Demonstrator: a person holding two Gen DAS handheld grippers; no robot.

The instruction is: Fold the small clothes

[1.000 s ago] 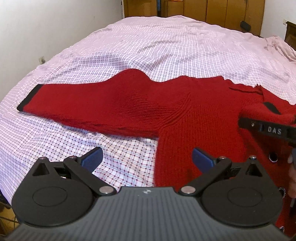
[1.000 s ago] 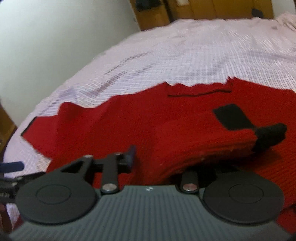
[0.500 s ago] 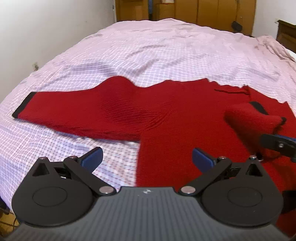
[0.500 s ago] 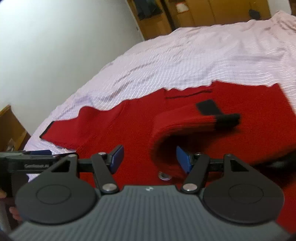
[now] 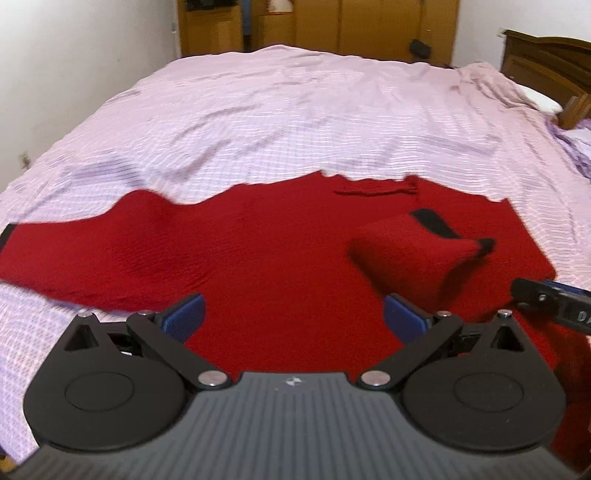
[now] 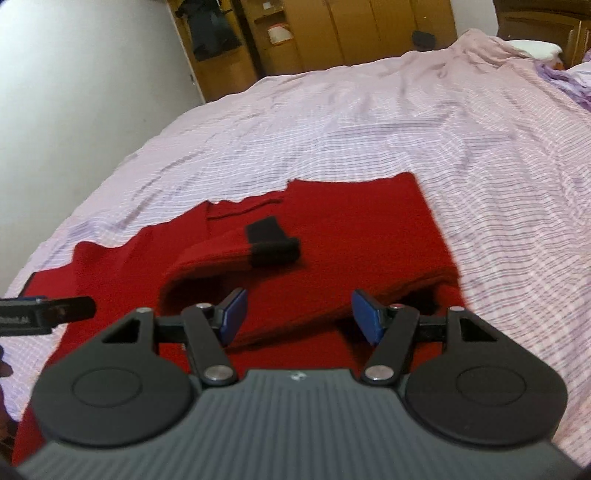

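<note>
A red knitted sweater (image 5: 266,251) lies flat on the bed, its left sleeve stretched out to the left. Its right sleeve (image 5: 413,247), with a black cuff (image 5: 436,225), lies folded over the body. My left gripper (image 5: 293,319) hovers open above the sweater's lower middle, nothing between its blue pads. In the right wrist view the folded sleeve (image 6: 221,258) and black cuff (image 6: 273,242) rest on the sweater (image 6: 362,236). My right gripper (image 6: 299,314) stands open just short of the sleeve, not touching it. Each gripper's fingertip shows at the edge of the other's view.
The bed carries a lilac checked sheet (image 5: 295,122), wrinkled. A white wall (image 6: 74,92) runs along the left. Wooden wardrobes (image 5: 369,26) stand beyond the foot, a dark wooden headboard (image 5: 546,62) and pillow at the far right.
My right gripper let go of the folded sleeve and drew back; the sleeve now rests on the sweater's body. My left gripper shifted right, over the sweater's middle.
</note>
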